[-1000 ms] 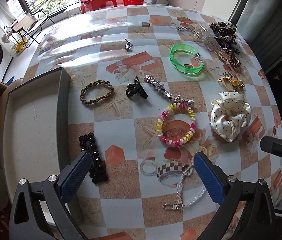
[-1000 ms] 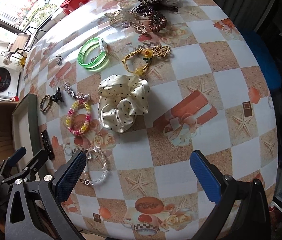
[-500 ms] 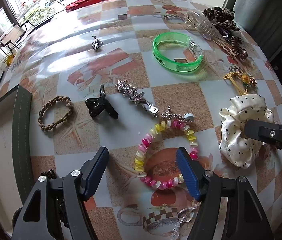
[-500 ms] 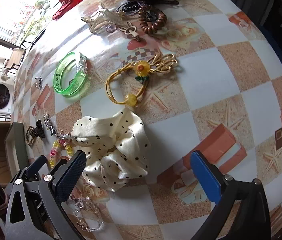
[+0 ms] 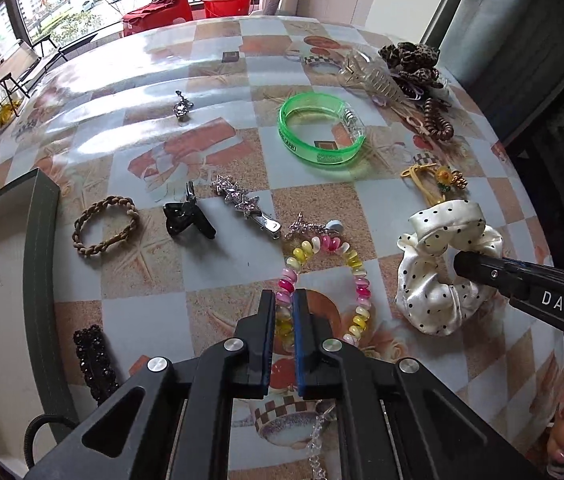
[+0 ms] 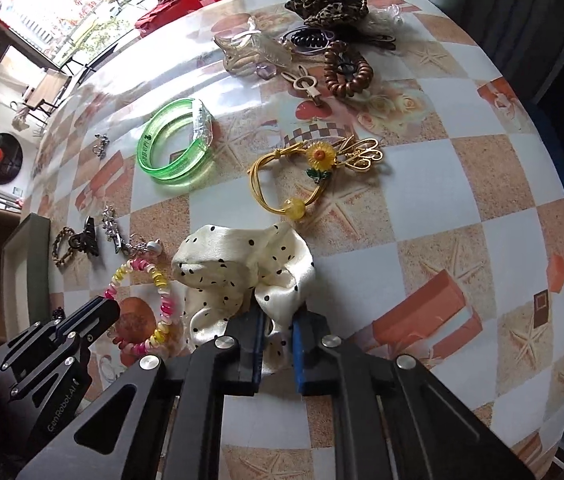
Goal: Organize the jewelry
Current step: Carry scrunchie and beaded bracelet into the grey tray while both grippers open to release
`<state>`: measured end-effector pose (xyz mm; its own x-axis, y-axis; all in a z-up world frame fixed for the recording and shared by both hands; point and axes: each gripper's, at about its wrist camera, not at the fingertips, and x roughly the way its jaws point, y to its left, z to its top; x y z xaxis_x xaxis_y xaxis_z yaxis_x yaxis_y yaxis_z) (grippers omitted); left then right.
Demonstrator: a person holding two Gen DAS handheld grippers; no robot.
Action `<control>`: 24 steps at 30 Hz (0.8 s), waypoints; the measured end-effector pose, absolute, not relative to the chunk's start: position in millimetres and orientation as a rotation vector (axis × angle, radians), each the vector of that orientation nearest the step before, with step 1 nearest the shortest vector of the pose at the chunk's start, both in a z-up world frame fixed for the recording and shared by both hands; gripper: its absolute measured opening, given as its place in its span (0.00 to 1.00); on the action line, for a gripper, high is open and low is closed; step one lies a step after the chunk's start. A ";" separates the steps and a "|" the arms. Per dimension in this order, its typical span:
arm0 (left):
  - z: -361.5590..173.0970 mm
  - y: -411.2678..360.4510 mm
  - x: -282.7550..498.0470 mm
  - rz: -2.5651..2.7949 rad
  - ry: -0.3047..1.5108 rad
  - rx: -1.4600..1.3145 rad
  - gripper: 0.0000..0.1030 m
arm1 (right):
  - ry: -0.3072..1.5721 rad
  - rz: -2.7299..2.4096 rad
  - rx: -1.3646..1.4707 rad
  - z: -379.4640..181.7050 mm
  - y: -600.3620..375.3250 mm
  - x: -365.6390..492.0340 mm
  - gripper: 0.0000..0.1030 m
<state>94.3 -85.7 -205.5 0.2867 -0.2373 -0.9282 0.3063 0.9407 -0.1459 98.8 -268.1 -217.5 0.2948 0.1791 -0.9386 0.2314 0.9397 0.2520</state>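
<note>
On the table [image 5: 217, 280], each claw clamps: left [image 5: 284, 316] on bead bracelet [image 5: 356, 280], right [image 6: 277, 332] on flat-lying scrunchie [image 6: 241, 264].

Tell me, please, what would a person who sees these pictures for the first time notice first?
First, two tools at the near edge, each closing on something: the left tool on the pink and yellow bead bracelet, the right tool on the cream polka-dot scrunchie. Next, the bright green bangle farther back on the checkered tablecloth, and the open tray at the left edge.
</note>
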 end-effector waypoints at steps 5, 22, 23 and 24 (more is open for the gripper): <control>-179.8 -70.4 86.6 -0.377 1.190 0.004 0.11 | 1.255 0.003 0.389 -194.4 -268.2 94.4 0.12; -126.5 112.0 95.4 -0.056 1.050 -0.152 0.11 | 1.225 0.398 0.275 -131.8 -92.0 152.0 0.12; -129.8 125.2 97.7 -0.028 1.055 -0.159 0.11 | 1.227 0.421 0.267 -131.9 -77.3 156.9 0.12; -133.8 138.5 100.2 -0.001 1.059 -0.170 0.11 | 1.230 0.442 0.259 -132.4 -61.5 162.5 0.12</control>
